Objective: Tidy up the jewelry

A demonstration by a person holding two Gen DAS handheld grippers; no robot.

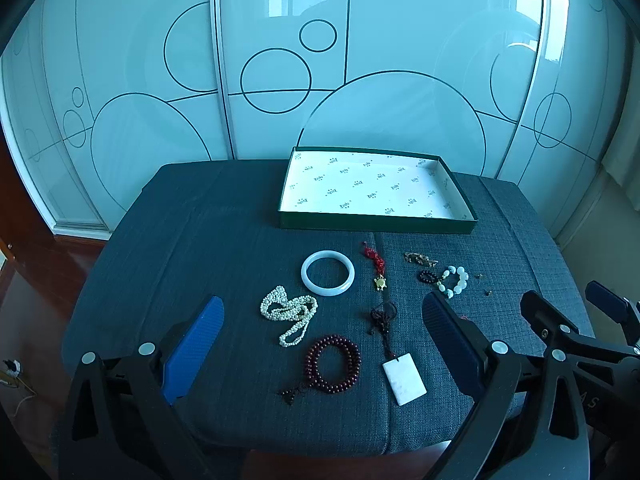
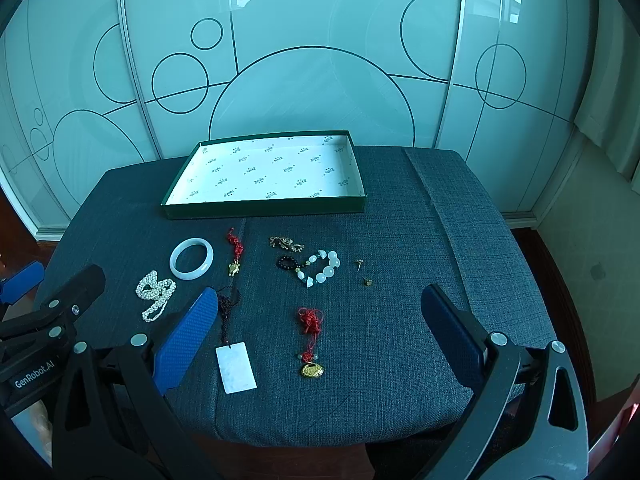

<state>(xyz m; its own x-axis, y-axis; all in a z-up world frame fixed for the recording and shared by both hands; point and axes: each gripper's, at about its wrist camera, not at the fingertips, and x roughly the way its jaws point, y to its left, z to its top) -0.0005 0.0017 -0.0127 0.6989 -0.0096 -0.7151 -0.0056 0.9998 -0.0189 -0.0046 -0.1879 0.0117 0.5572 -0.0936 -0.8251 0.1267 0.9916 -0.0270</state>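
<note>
You are holding both claws wide apart and gripping nothing, the left claw point(image 1: 320, 336) and right claw point(image 2: 316, 324) hovering over the bench's point(image 2: 400, 380) near edge. The jewelry is lying mid-bench: a white bangle point(image 1: 328, 273), pearl necklace point(image 1: 289, 314) and stone pendant point(image 2: 235, 367). The tray point(image 2: 264, 209) is sitting by the far edge.

Matt woven cloth table point(image 1: 224, 240); glossy bangle point(image 1: 328, 273).

grey cloth point(image 1: 200, 240), glass doors w/ circles point(image 2: 320, 80)
</note>
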